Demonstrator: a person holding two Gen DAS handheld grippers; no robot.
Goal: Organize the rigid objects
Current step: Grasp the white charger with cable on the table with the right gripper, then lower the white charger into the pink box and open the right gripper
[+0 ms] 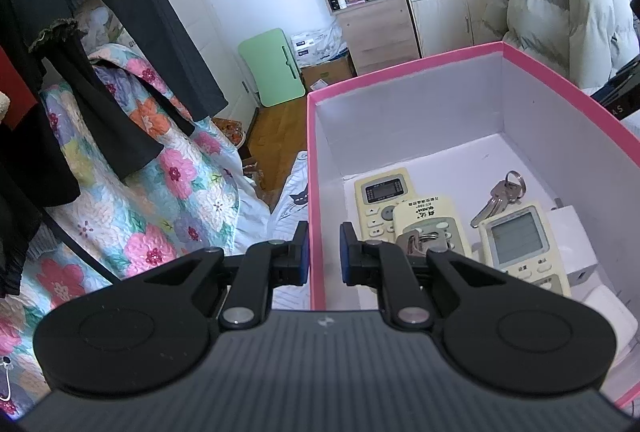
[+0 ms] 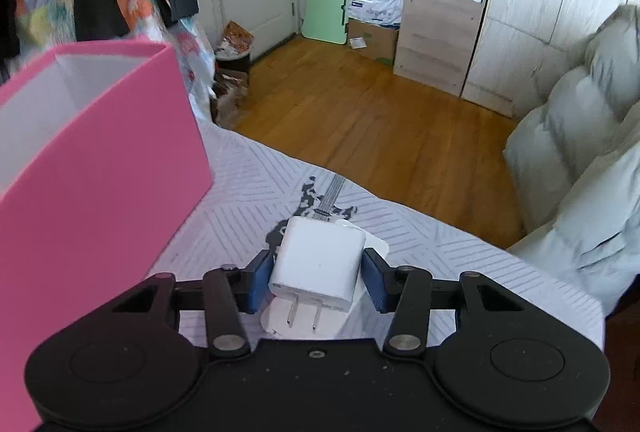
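Observation:
A pink box (image 1: 404, 66) with a white inside stands on the bed. My left gripper (image 1: 323, 252) is shut on its left wall, one finger outside, one inside. Inside lie three cream remotes (image 1: 382, 202), (image 1: 434, 228), (image 1: 524, 246), a bunch of keys (image 1: 500, 198) and white chargers (image 1: 572, 244). In the right wrist view the box (image 2: 100, 168) is at left. My right gripper (image 2: 318, 280) is shut on a white plug charger (image 2: 320, 262), prongs pointing toward the camera, above the bed beside the box. Another white charger (image 2: 376, 244) lies under it.
The bed has a grey striped cover (image 2: 440, 244) with a cat print. A floral quilt (image 1: 160, 176) and dark hanging clothes (image 1: 100, 32) are to the left. A puffy jacket (image 2: 580, 152) lies at right. Wooden floor, a green folded table (image 2: 326, 4) and shelves stand beyond.

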